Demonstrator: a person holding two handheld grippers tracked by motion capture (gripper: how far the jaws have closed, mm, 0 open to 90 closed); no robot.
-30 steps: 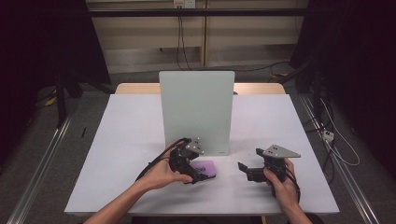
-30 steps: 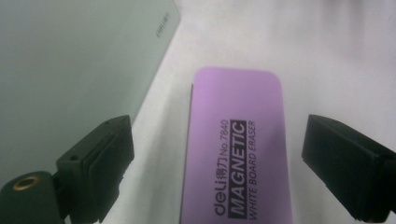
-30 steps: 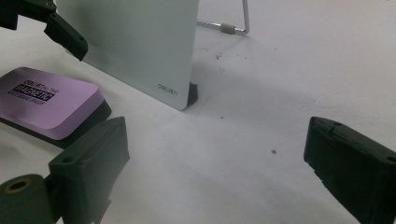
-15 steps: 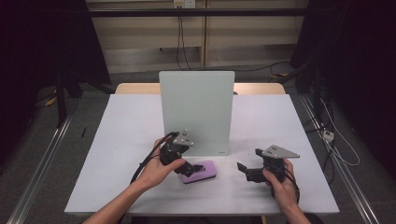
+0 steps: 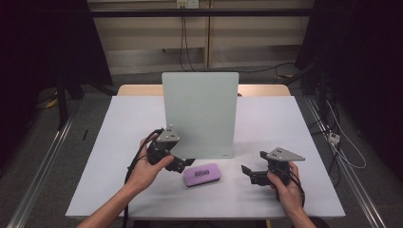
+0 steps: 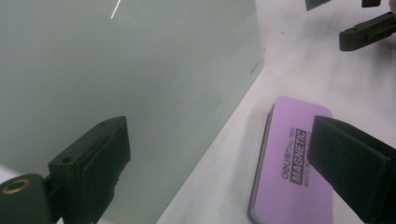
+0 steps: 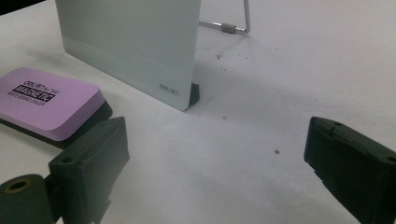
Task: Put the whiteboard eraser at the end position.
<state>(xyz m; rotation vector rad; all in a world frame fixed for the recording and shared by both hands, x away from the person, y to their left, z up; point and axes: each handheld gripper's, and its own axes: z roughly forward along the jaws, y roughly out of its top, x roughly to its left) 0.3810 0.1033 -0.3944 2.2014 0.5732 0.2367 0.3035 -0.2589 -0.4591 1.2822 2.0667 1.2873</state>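
Looking along my left claw (image 5: 183, 164), I see its two jaws standing wide apart with nothing between them; the purple eraser (image 5: 202, 174) lies flat on the surface (image 5: 285, 123) just beside the right-hand jaw, a little ahead of it, its printed face up; in my left gripper view the same eraser (image 6: 289, 172) runs partly behind that jaw, and the upright whiteboard (image 6: 126, 84) fills the space ahead of the left-hand jaw; the eraser sits just in front of the board's lower edge, near it, though I cannot tell whether they touch.

My right claw (image 5: 254, 173) is also wide and empty, resting low over the surface off to the eraser's far side; from it the eraser (image 7: 46, 100) lies ahead and to the left of my left-hand jaw, and the board's corner foot (image 7: 194, 93) stands straight ahead.

I judge the eraser light, a rigid purple top over a dark, probably soft felt base; the top looks smooth and may slip, so I would take it across its two long sides, jaws low on the rigid part, not squeezing the felt; the board (image 5: 199, 114), propped on a thin wire stand (image 7: 233, 23), looks stiff but easy to tip, so I would keep my jaws off it.
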